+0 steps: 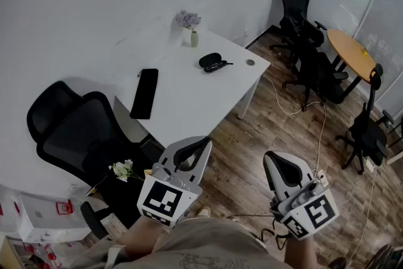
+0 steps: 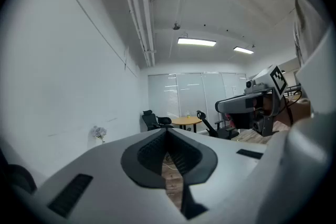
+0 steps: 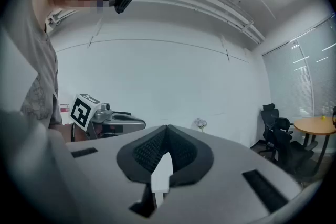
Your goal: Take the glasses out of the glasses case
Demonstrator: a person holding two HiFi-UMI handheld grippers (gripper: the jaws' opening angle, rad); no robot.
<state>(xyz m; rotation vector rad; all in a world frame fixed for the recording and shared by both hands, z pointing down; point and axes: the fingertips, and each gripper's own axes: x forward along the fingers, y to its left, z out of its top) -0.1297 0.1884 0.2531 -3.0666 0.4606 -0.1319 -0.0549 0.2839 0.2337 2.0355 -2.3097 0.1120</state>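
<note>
Glasses case [image 1: 211, 60], black, oval, small: lies on the far right part of the white rectangular desk [image 1: 189, 101], well apart from both grippers. It is too small in the head view to tell whether the lid is up; a thin dark piece juts out on its right. Left gripper [image 1: 204, 145] and right gripper [image 1: 271, 157] are held level near the person's body, each with jaws closed tip to tip and nothing between them. The task is judged not yet begun. Risks: closed jaws reaching the case would shove it, not grasp it. The case looks light on a smooth top, so a one-sided pull could slide it toward the desk's right edge. A hard pinch on the frames could bend them.
</note>
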